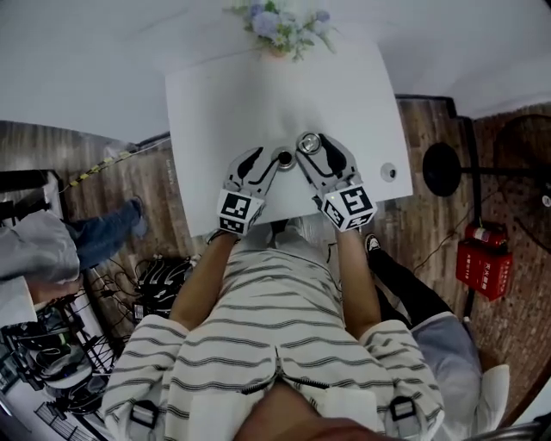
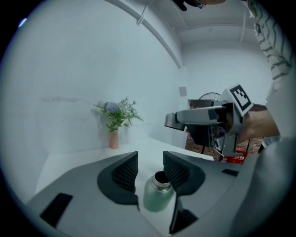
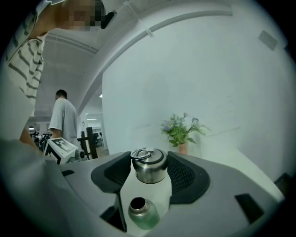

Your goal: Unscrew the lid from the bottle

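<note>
A green bottle (image 1: 284, 158) with an open mouth stands on the white table (image 1: 215, 103) near its front edge. In the left gripper view the bottle (image 2: 157, 194) shows low in the gap, below the pads. My left gripper (image 2: 150, 169) is open and its pads do not press the bottle. In the head view the left gripper (image 1: 272, 158) sits just left of the bottle. My right gripper (image 3: 150, 162) is shut on the steel lid (image 3: 149, 167), which has a ring on top. It holds the lid (image 1: 308, 142) above the bottle (image 3: 138, 214).
A vase of flowers (image 1: 280, 26) stands at the table's far edge. A small round object (image 1: 389, 172) lies at the table's right front corner. A fan base (image 1: 443, 168) and a red box (image 1: 482, 263) sit on the floor at right. A person (image 3: 62, 120) stands in the background.
</note>
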### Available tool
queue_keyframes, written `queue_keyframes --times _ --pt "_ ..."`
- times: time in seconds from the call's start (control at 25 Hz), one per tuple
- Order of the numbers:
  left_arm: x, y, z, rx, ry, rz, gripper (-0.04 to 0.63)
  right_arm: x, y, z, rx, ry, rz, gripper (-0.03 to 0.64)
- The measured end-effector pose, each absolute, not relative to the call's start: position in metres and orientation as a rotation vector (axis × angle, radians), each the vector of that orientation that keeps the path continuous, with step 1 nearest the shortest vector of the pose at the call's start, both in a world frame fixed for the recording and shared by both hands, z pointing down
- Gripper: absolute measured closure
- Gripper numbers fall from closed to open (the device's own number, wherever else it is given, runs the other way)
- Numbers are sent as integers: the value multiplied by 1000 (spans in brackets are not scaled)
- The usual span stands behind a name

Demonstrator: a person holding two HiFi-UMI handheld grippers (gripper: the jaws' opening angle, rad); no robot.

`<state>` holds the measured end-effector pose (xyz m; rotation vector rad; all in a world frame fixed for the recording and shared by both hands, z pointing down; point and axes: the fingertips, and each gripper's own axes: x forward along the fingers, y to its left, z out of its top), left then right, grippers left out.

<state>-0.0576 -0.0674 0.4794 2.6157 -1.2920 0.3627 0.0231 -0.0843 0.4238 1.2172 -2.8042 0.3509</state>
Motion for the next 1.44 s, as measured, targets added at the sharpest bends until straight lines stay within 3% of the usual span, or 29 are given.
queue_keyframes --times 0.2,0.28,0.72,1.44 --pt "-64 -77 434 2591 -1381 291 524 32 -89 389 1364 -2772 321 360" --pt "-67 -78 413 2582 -1420 257 593 35 -88 376 1417 -2754 307 360" --pt "-67 -75 328 2595 -1527 166 597 48 -85 318 1579 -2721 249 362" --pt "-68 -74 269 2660 -1586 52 597 54 -87 281 1638 -2726 180 362"
